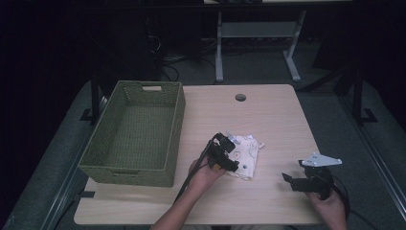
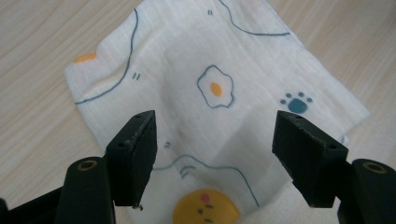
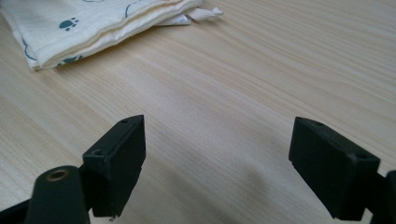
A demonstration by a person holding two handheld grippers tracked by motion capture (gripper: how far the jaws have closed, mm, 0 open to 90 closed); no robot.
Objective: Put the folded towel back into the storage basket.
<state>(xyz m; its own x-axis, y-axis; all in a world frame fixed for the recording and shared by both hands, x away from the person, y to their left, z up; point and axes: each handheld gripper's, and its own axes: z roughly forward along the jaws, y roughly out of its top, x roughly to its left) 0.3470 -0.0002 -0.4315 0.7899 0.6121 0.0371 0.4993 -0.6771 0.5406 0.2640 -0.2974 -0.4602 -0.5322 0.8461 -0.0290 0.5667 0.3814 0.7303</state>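
A folded white cloth [image 1: 246, 154] printed with fried eggs and paw marks lies on the wooden table near its middle. In the left gripper view the cloth [image 2: 210, 93] spreads flat just beyond the jaws. My left gripper [image 1: 228, 152] hovers over the cloth's left edge, open, with nothing between its jaws [image 2: 215, 158]. My right gripper [image 1: 292, 179] stands open to the right of the cloth, above bare table, apart from it. In the right gripper view the cloth's folded edge [image 3: 93, 23] lies far off at upper left, and the right gripper [image 3: 217, 163] holds nothing.
A green woven basket [image 1: 167, 129] stands empty on the table's left side. A round cable hole [image 1: 240, 97] sits near the far edge. The table [image 1: 287, 124] has bare wood at right and in front. Desk legs and cables stand on the floor behind.
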